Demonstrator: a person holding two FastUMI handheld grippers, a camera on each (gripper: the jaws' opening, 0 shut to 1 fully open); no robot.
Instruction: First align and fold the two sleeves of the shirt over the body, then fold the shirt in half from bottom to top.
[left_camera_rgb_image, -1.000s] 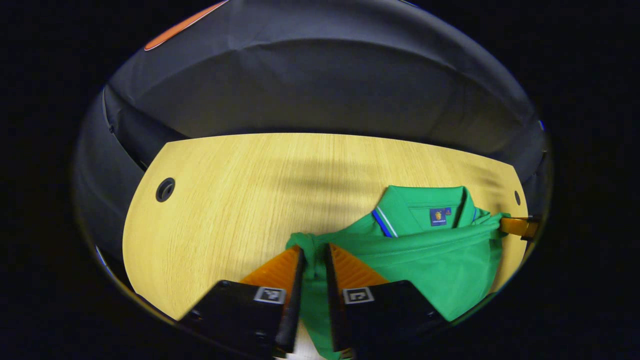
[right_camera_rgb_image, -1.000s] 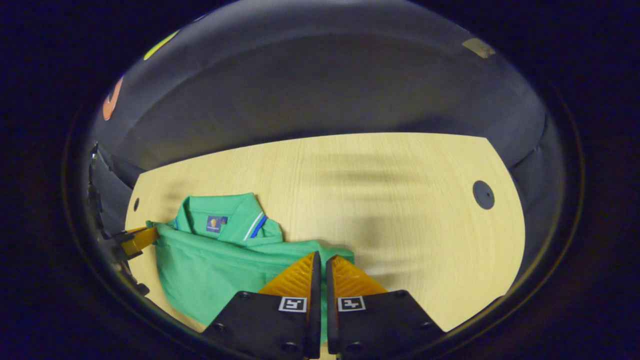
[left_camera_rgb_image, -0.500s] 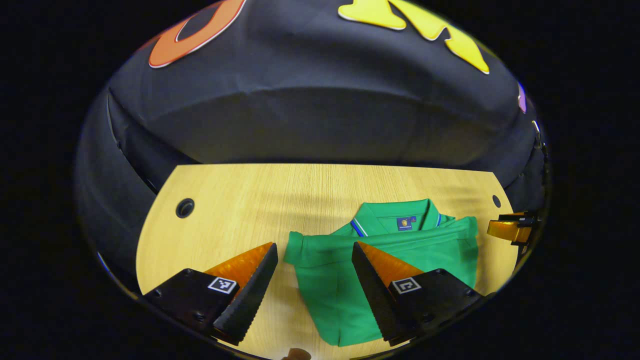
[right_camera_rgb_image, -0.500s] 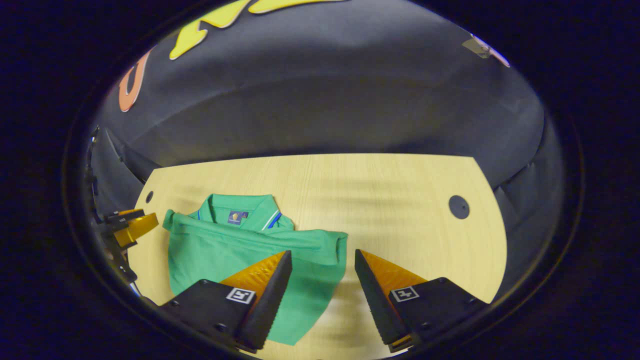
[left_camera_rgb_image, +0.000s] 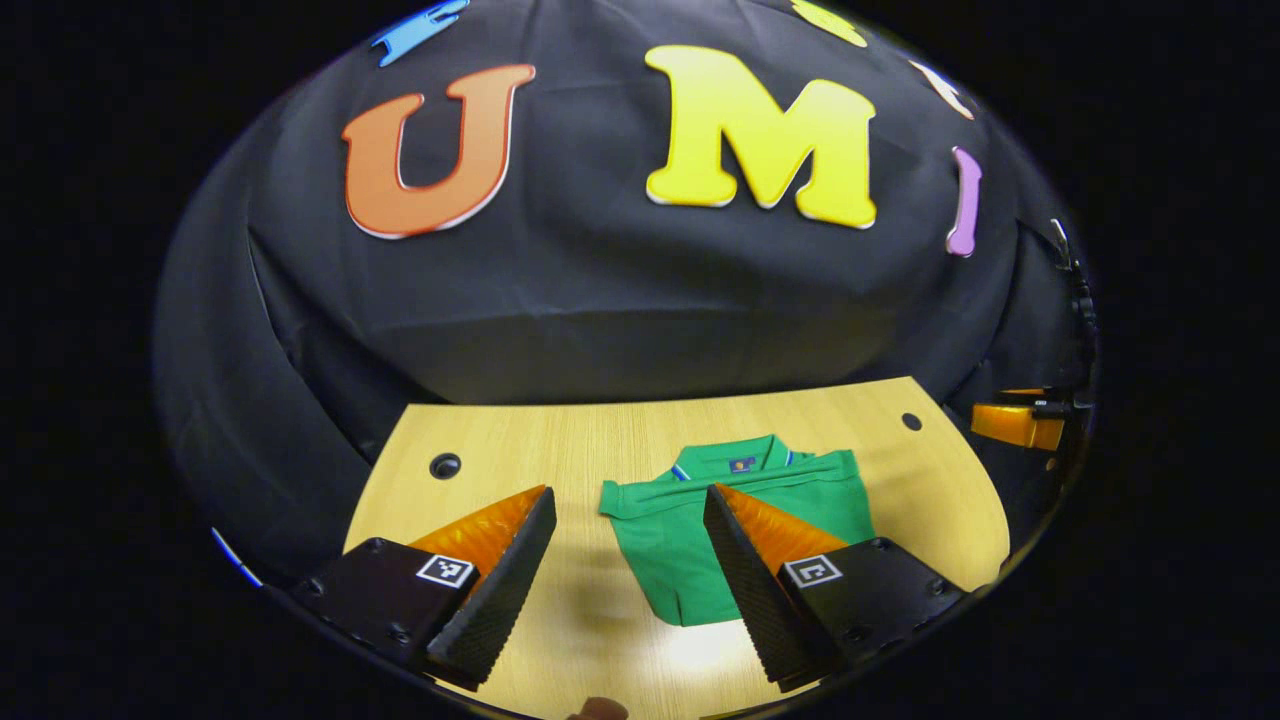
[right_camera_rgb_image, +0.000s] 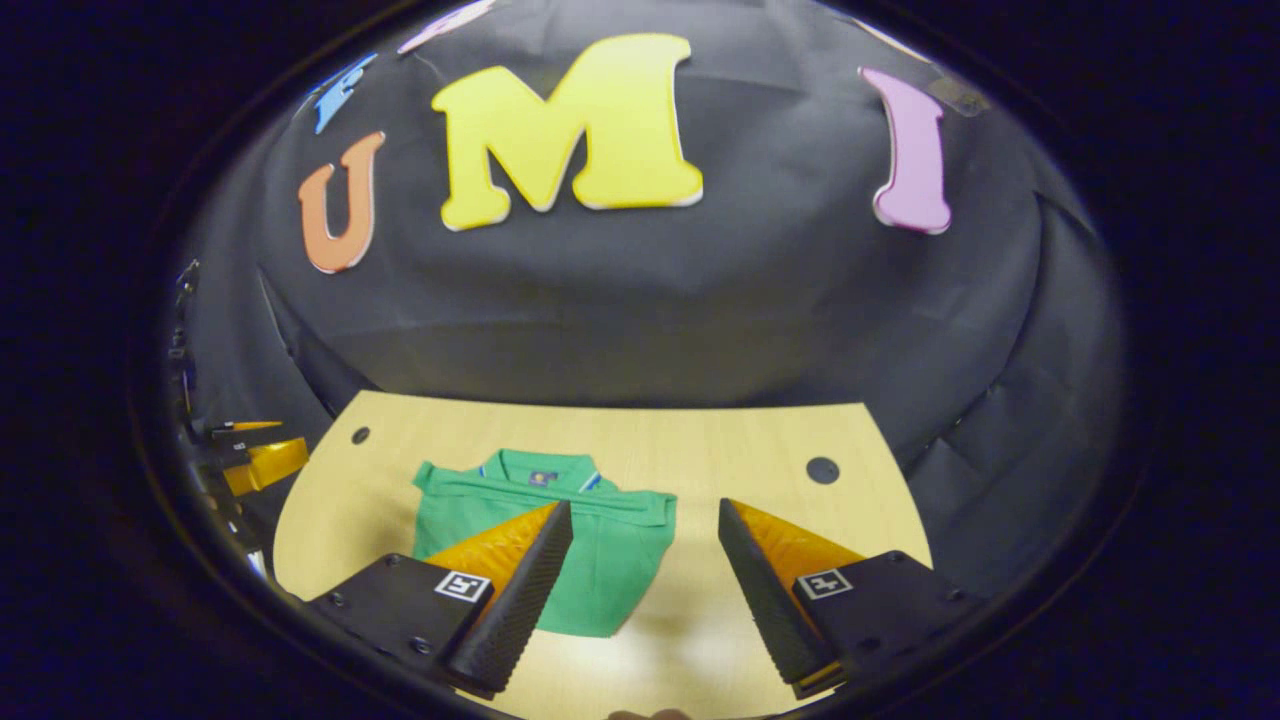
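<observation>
Progress: green polo shirt (left_camera_rgb_image: 735, 535) lies as a compact rectangle on the wooden table (left_camera_rgb_image: 500, 460); no sleeve sticks out at either side, collar (left_camera_rgb_image: 737, 460) at far edge, a doubled edge running across just below it. Looks like sleeves are in and bottom half is up over top, i.e. the folded state the task asks for. Judged from shape only; the layers underneath aren't visible.
Left to do: nothing obvious, maybe squaring of the near edge, which looks a bit uneven.
Left gripper (left_camera_rgb_image: 628, 498): jaws spread wide, holding nothing, up above the table and back from the shirt.
Shirt vs left jaws: in left gripper view the shirt sits beyond the jaw gap, offset toward the right finger, whose tip overlaps the shirt's middle; no contact I can see.
Right gripper (right_camera_rgb_image: 643, 508): jaws spread wide, empty, also raised and pulled back.
Shirt vs right jaws: in right gripper view the shirt (right_camera_rgb_image: 560, 545) lies beyond and toward the left finger, partly behind its tip; the gap itself looks mostly onto bare table (right_camera_rgb_image: 760, 445).
</observation>
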